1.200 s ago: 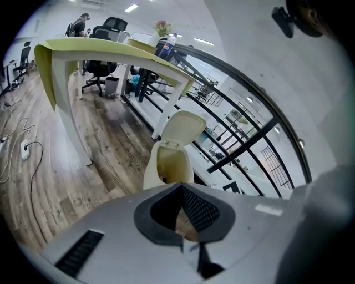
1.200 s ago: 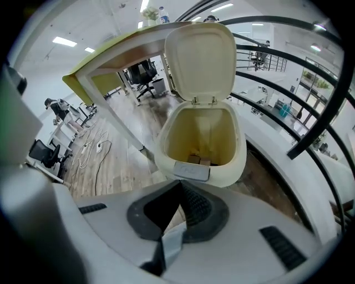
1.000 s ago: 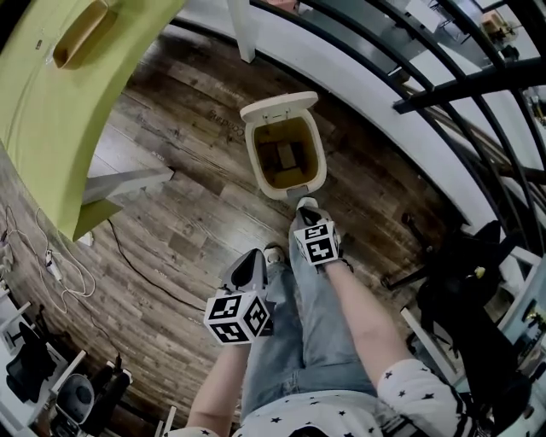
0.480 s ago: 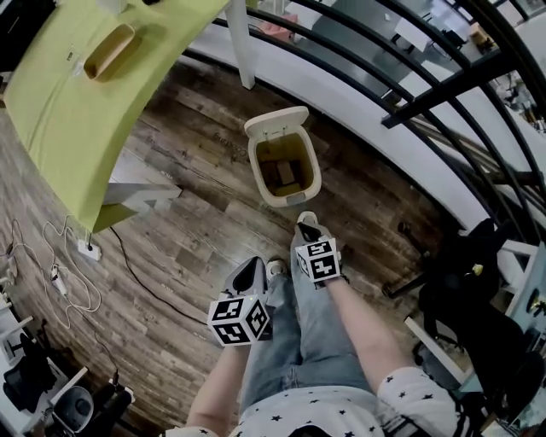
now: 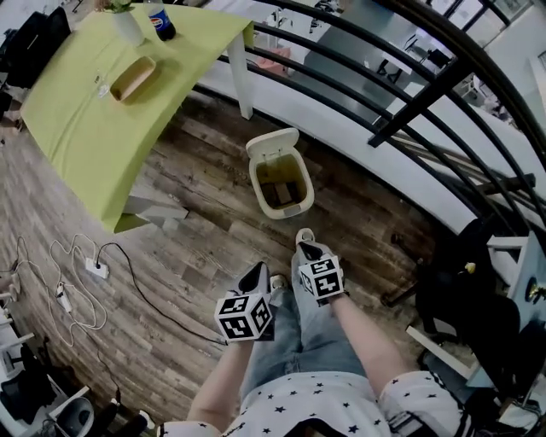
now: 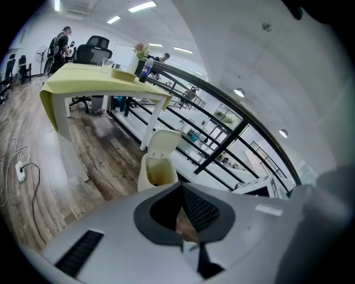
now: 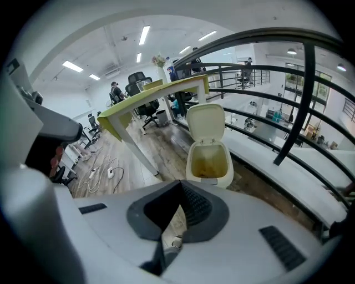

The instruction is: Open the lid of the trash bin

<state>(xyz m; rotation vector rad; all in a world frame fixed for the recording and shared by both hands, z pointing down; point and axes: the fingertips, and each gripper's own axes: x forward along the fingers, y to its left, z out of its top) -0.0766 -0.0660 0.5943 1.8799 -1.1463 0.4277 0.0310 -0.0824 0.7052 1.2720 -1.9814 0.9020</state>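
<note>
Left gripper (image 5: 254,275): jaws closed together, nothing between them, held low over the person's jeans (image 5: 299,341). Right gripper (image 5: 307,249): same, jaws together and empty, just ahead of the left one. Both point toward the trash bin (image 5: 292,210), well apart from it. The bin stands on the wooden floor (image 5: 196,230) at the floor's edge by the black railing (image 5: 418,101), near the leg at the green surface's (image 5: 94,128) corner. Its lid (image 5: 271,143) is up, tilted back on the far side; something brownish lies inside. A tray (image 5: 132,78) and a bottle (image 5: 160,21) sit on the surface. A power strip (image 5: 95,269) lies on the floor to the left.
</note>
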